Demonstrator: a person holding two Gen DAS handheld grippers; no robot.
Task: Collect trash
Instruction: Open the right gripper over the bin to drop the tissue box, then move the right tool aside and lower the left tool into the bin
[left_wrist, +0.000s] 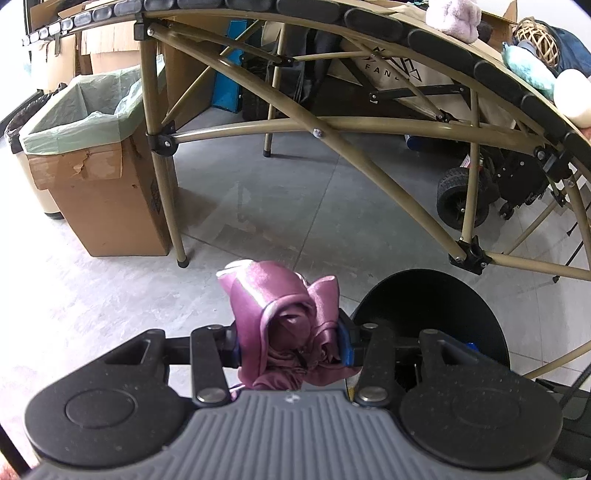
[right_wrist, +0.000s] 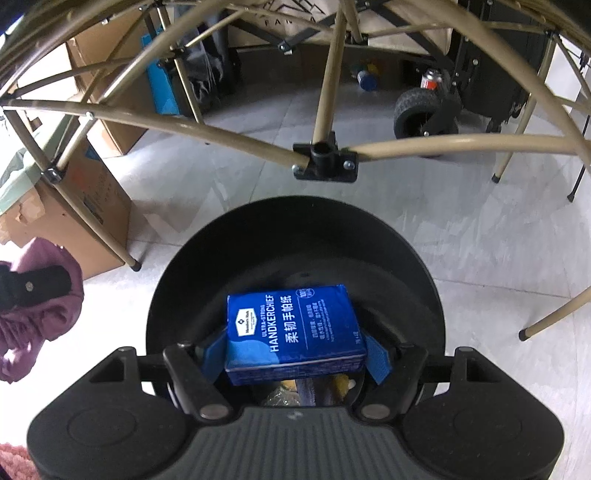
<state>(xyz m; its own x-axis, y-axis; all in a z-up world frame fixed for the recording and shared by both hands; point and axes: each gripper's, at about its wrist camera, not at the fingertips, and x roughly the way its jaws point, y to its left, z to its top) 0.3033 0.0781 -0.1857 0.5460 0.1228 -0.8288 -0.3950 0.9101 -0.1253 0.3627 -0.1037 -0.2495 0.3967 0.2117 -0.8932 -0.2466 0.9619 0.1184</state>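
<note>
Nearest in the right wrist view, a blue handkerchief pack (right_wrist: 295, 332) is clamped across its short sides by the right hand-held gripper (right_wrist: 295, 356), the blue pads (right_wrist: 377, 360) pressing on both ends. The pack is held directly over the open mouth of a black bin (right_wrist: 417, 273), where some wrappers can be made out at the bottom. The pack is judged to be light and slightly squashy, with a slick film wrap; a hold across the narrow ends, as seen, is thought secure enough, and only a release of the jaws should be needed for it to drop in.

In the left wrist view, a bunched purple satin cloth (left_wrist: 284, 317) is pinched between the pads of the left hand-held gripper (left_wrist: 290, 347), above the floor and just beside the bin. The cloth is judged soft, limp and slippery, so it is best taken at a thick fold.

Farther off, a lined cardboard box (left_wrist: 99, 177) is seen standing beside a leg of the folding table frame (left_wrist: 332, 125), with a wheeled cart (left_wrist: 465, 199) beyond.
</note>
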